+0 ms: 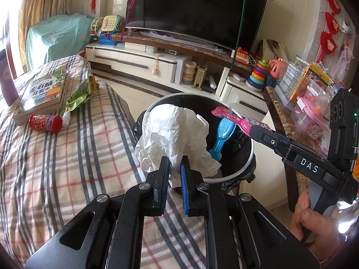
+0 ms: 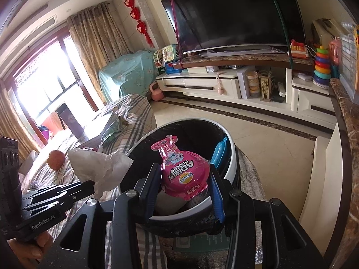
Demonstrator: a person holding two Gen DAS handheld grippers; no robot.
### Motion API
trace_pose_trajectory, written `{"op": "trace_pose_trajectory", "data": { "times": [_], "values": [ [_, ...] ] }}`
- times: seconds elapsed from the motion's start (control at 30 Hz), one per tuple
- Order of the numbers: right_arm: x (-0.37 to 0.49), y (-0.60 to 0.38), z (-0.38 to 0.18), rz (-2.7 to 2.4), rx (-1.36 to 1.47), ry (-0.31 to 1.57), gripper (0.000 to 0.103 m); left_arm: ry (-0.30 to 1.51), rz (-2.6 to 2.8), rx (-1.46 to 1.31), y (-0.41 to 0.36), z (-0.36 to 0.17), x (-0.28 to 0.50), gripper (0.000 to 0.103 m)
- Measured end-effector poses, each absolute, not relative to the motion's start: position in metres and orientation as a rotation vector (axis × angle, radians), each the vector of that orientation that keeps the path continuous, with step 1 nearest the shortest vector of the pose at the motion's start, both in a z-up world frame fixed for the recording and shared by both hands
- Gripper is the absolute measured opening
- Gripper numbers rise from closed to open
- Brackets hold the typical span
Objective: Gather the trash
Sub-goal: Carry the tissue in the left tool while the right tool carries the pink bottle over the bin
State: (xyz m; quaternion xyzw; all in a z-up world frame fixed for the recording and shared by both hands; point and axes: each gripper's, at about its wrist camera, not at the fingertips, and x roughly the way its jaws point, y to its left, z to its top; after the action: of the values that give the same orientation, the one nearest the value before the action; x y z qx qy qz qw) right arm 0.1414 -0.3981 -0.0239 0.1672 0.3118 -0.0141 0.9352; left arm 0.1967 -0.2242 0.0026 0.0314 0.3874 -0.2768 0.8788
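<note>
- A crumpled white paper point(image 1: 172, 134) is being pinched between the narrowly set fingers of the left gripper point(image 1: 174, 168), above the near rim of the bin point(image 1: 237, 170) and the plaid blanket point(image 1: 67, 168).
- A pink pouch point(image 2: 182, 174) is being gripped between the fingers of the right gripper point(image 2: 182, 179); it is being held over the bin's open mouth, seal end pointing away.
- In the left wrist view, the pouch point(image 1: 235, 117) is being seen edge-on over the far right of the bin.
- A blue scoop-like item point(image 1: 222, 134) is being kept inside the black-lined bin, leaning against the inner wall.
- The bin is being kept just beside the blanket-covered furniture, between it and a marble-topped counter point(image 1: 276, 105).
- Farther left on the blanket, a red can point(image 1: 46, 123) is lying on its side beside a small white bottle point(image 1: 66, 117), a green packet point(image 1: 80, 94) and a book point(image 1: 42, 94).
- Across the floor, a dark TV point(image 1: 197, 9) is being carried on a cream stand point(image 1: 143, 60), with toys around it.
</note>
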Motion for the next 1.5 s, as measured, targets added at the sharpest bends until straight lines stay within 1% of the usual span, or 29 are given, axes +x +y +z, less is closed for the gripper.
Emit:
{"op": "trace_pose_trajectory", "data": {
  "times": [0.53,1.5],
  "values": [
    [0.163,-0.398,-0.029,-0.036,0.275,0.681,0.039,0.821,-0.591,0.1,-0.248,-0.002,0.214,0.009],
    [0.176,-0.409,-0.032,-0.02,0.3,0.713,0.04,0.856,-0.602,0.167,-0.273,-0.011,0.227,0.01]
  ]
}}
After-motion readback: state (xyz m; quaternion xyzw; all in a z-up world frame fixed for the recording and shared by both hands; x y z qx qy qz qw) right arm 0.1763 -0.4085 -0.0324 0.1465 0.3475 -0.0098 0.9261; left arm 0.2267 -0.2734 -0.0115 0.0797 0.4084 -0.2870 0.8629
